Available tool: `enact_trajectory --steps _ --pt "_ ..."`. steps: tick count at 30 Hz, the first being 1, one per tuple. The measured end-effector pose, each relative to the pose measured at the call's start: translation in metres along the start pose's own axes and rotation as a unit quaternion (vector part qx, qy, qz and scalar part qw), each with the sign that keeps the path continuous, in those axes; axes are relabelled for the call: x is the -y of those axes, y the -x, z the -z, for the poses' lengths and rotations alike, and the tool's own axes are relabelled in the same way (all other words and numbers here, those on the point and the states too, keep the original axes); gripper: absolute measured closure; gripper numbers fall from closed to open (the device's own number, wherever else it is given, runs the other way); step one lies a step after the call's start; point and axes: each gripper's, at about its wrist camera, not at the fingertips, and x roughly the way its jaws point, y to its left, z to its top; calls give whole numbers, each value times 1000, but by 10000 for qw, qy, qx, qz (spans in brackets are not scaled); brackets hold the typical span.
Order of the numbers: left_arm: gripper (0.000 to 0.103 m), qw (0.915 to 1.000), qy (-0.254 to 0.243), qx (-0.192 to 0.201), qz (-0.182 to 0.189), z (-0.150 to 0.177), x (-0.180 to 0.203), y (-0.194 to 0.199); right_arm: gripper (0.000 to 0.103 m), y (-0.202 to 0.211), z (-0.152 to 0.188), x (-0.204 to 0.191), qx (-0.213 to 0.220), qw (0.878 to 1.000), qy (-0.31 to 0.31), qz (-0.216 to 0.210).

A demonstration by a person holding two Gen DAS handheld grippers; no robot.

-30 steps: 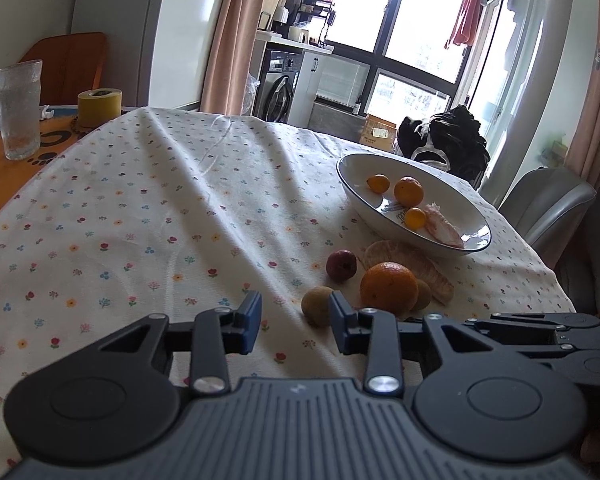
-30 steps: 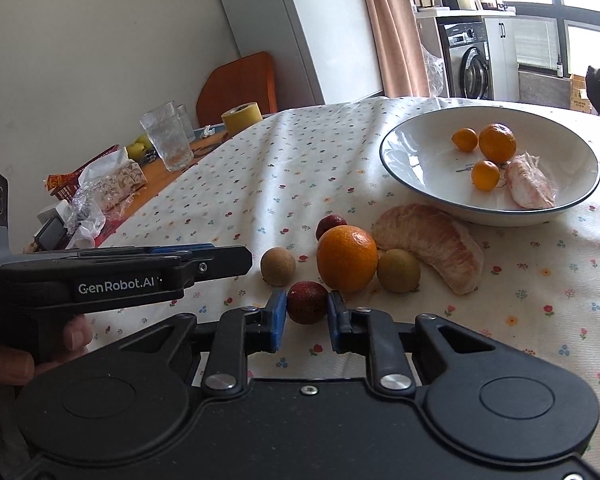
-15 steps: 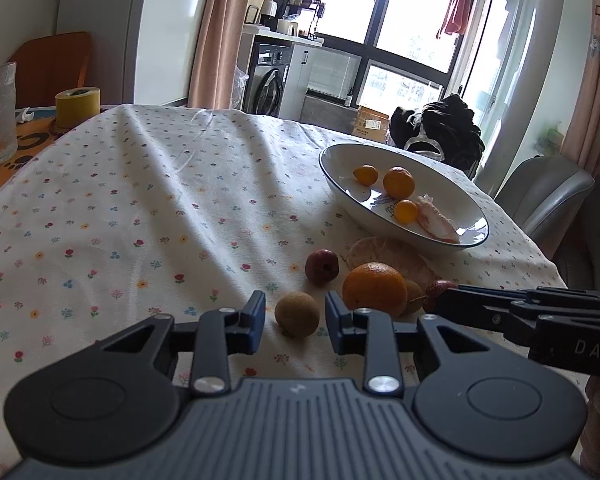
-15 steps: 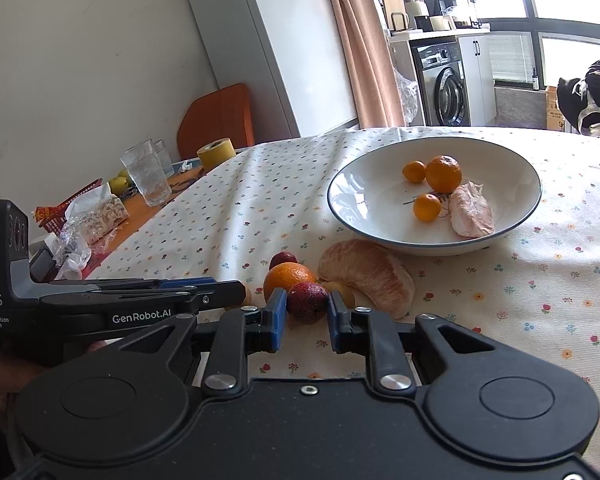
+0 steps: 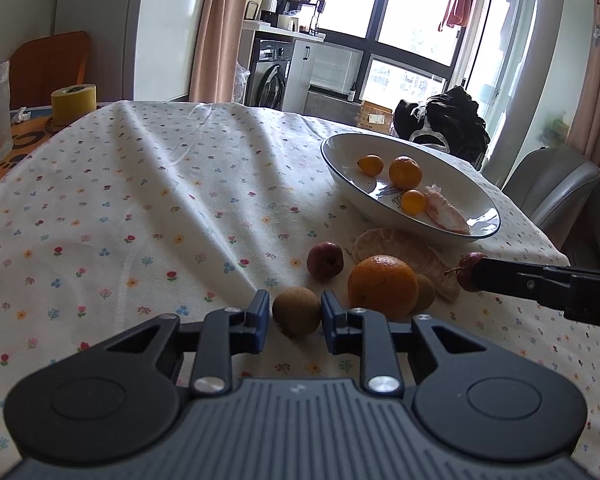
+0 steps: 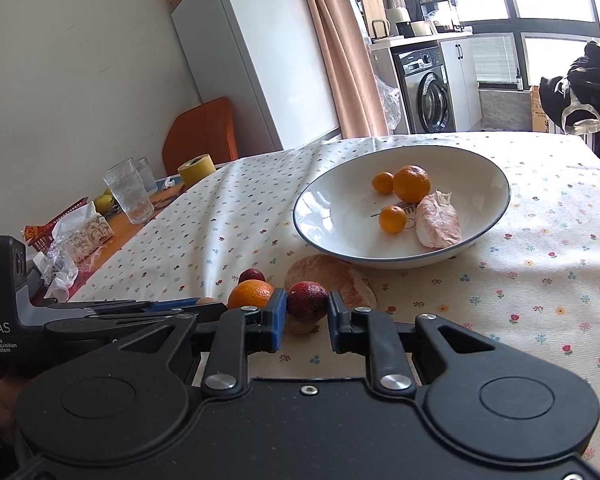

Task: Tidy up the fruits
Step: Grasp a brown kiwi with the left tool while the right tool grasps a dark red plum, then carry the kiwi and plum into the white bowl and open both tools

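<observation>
A white bowl (image 5: 332,160) (image 6: 300,216) on the flowered tablecloth holds three small oranges and a peeled pomelo piece (image 6: 438,224). In front of it lie a big orange (image 5: 382,286), a dark red fruit (image 5: 325,261), a pomelo segment (image 5: 388,242) and a brown fruit (image 5: 425,292). My left gripper (image 5: 295,316) has its pads against both sides of another brown round fruit (image 5: 297,311), which rests on the cloth. My right gripper (image 6: 307,322) is shut on a second dark red fruit (image 6: 306,302), held above the cloth short of the bowl. The left wrist view shows this fruit (image 5: 469,270) at the right.
At the table's far left stand a drinking glass (image 6: 130,192), a yellow tape roll (image 5: 73,103) and snack packets (image 6: 84,236). A grey chair (image 5: 552,188) is beyond the right edge. An orange chair back (image 6: 204,132) is behind the table.
My right gripper lifted the dark red fruit off the cloth and carried it toward the bowl. My left gripper moved forward around the brown fruit and its fingers narrowed onto it.
</observation>
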Motion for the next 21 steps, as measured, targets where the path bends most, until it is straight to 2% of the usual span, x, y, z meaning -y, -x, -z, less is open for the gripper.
enact_trajectory --steps 9,21 --pt "79 10000 77 62 8 -3 -1 6 83 1 -3 2 39 10000 8 39" --pt "79 9992 42 400 48 -22 8 24 83 3 -16 6 205 9997 75 102"
